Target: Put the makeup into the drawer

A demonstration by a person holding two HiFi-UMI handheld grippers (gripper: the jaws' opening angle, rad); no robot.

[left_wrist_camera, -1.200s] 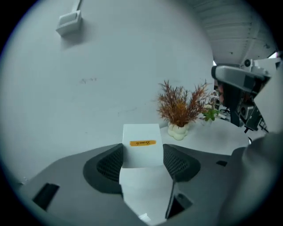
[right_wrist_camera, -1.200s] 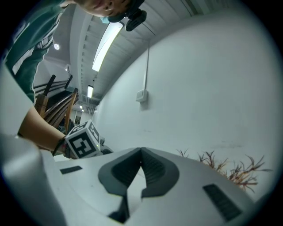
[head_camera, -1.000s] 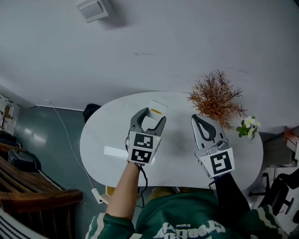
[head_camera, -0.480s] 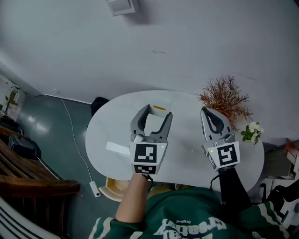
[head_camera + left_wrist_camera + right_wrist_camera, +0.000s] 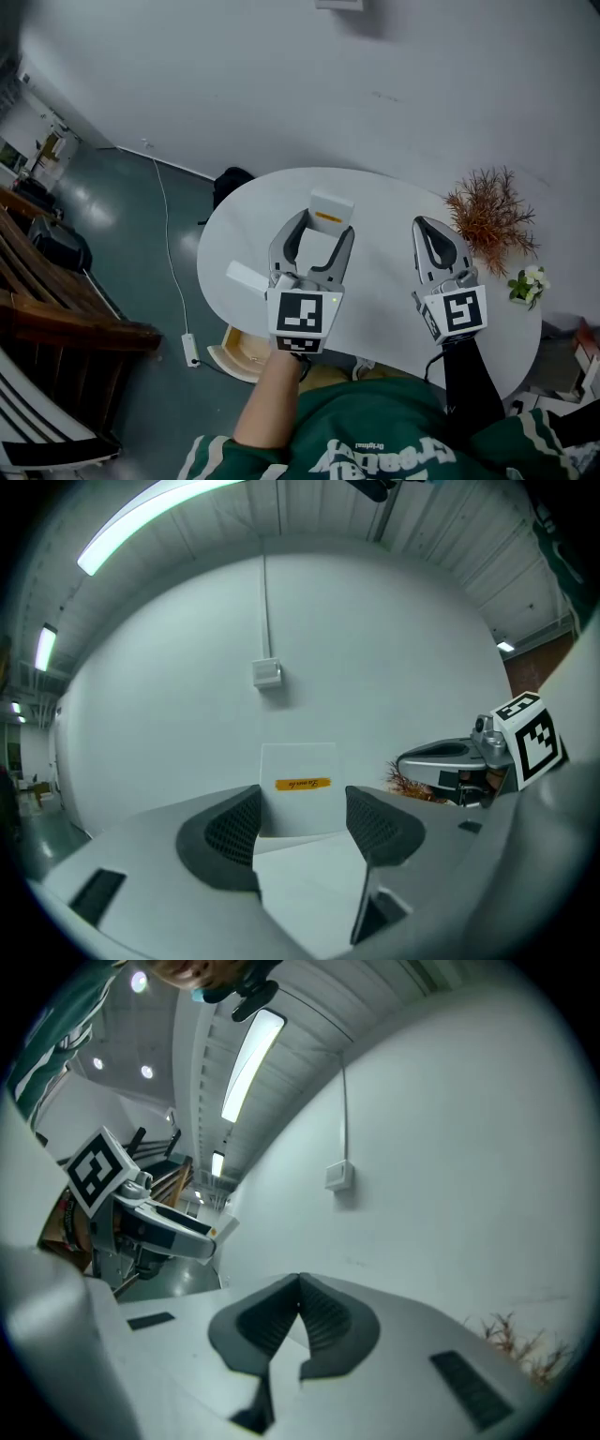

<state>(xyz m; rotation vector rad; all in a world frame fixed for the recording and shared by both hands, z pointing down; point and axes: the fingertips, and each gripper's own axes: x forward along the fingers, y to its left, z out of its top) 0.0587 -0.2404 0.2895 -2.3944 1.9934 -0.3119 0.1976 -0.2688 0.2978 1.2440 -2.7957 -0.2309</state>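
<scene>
Head view: above the white table point(image 5: 384, 281), the left gripper point(image 5: 325, 225) has its jaws spread wide. They frame the upright makeup box point(image 5: 332, 202), which stands near the far edge. The right gripper point(image 5: 434, 227) has its jaws pressed together on nothing.

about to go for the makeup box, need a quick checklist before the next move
1. Left hand-held gripper jaws apart: ok.
2. White box with orange label upright on the table, lined up beyond the left jaws: ok.
3. Nothing gripped between the left jaws: ok.
4. Right hand-held gripper shut, empty, off to the side: ok.
5. Dried plant apart from the box: ok.
6. Drawer open and ready: cannot tell.
</scene>
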